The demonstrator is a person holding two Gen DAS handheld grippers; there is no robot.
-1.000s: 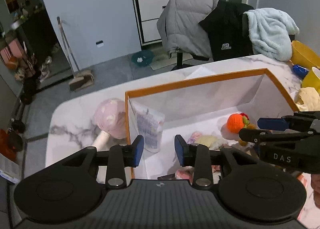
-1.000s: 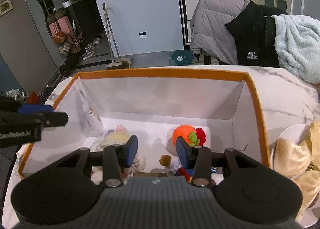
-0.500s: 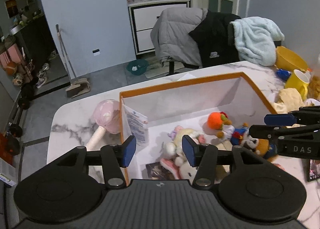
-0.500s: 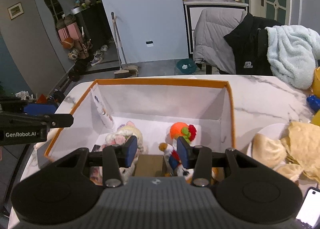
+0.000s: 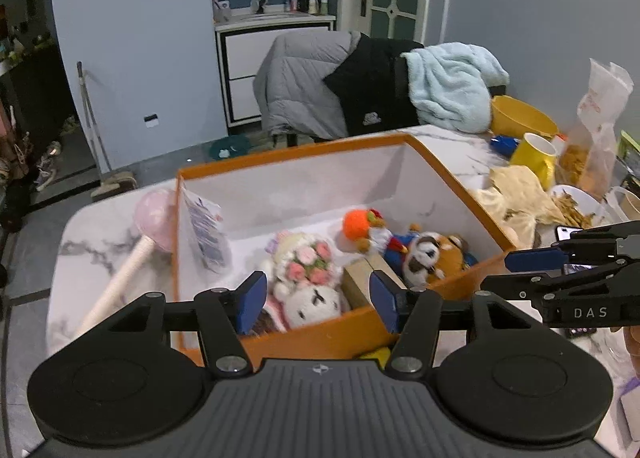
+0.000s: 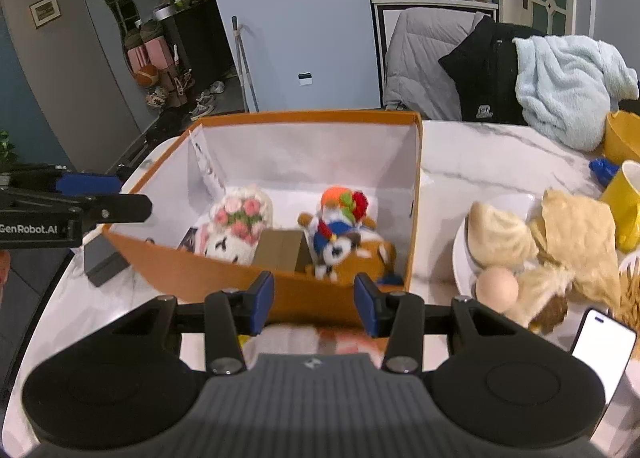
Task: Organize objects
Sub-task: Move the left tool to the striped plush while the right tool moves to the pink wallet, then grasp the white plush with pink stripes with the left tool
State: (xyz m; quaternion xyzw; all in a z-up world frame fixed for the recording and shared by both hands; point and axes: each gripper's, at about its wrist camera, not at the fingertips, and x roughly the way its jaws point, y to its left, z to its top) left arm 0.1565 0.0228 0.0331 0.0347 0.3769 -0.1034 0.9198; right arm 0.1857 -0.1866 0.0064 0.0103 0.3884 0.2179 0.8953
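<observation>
While both grippers hang above the near edge of the desk (image 6: 472, 154), we see the orange box (image 5: 320, 334) between them and the far edge. Our left gripper (image 5: 316, 300) has its fingers spread wide and empty over the box's near wall; our right gripper (image 6: 314, 300) is likewise spread and holds nothing, just short of that wall. To the left of the box, bare marble runs to the rounded desk edge, with only a pink mushroom toy (image 5: 152, 218) lying there against the box's side. To the right, a bare strip of marble lies just beside the box, then a plate (image 6: 460, 258) with food and an egg (image 6: 497, 285), a phone (image 6: 602, 352), a yellow mug (image 5: 534, 156) and a yellow bowl (image 5: 520, 118) crowd the way.

Inside the box lie a white plush with pink flowers (image 5: 308, 274), an orange-headed doll (image 5: 362, 226), a brown and white plush (image 5: 434, 258), a small cardboard box (image 6: 280, 250) between them, and a printed packet (image 5: 206, 234) leaning on the left wall.
</observation>
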